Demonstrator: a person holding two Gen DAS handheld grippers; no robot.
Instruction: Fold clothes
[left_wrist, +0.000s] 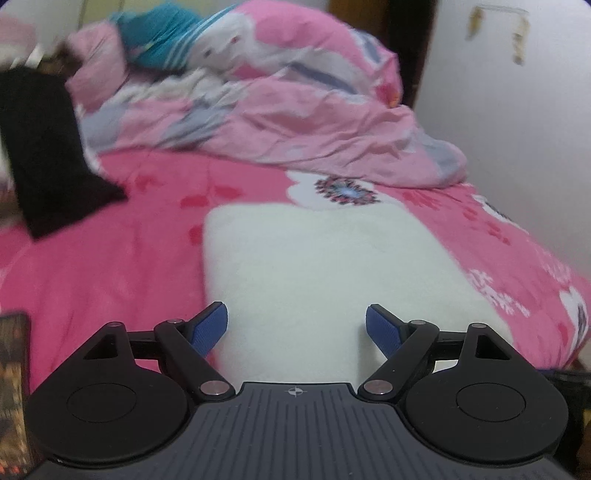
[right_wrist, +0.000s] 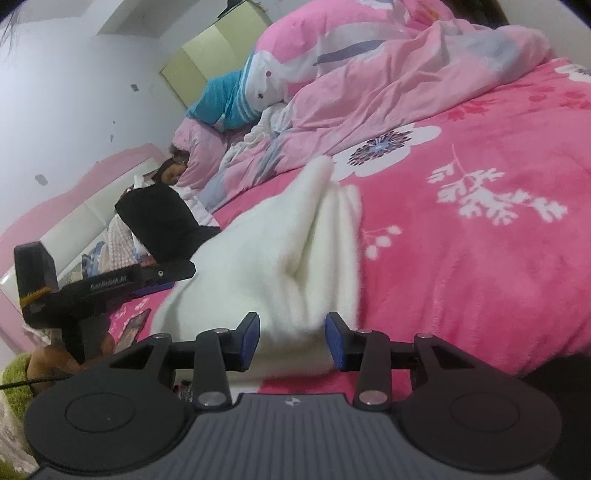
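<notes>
Pads of the right gripper stand parted, released, with the white garment between them but unpressed; the left gripper gapes wide over the same cloth, grasping nothing; the garment lies folded near the bed's near edge on the pink floral bedspread; a rumpled pink duvet lies far behind.

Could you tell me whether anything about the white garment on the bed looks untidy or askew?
Yes: in the right wrist view the white garment is bunched, with one corner sticking up and uneven layers beside it, rather than lying flat on the pink bedspread.
</notes>
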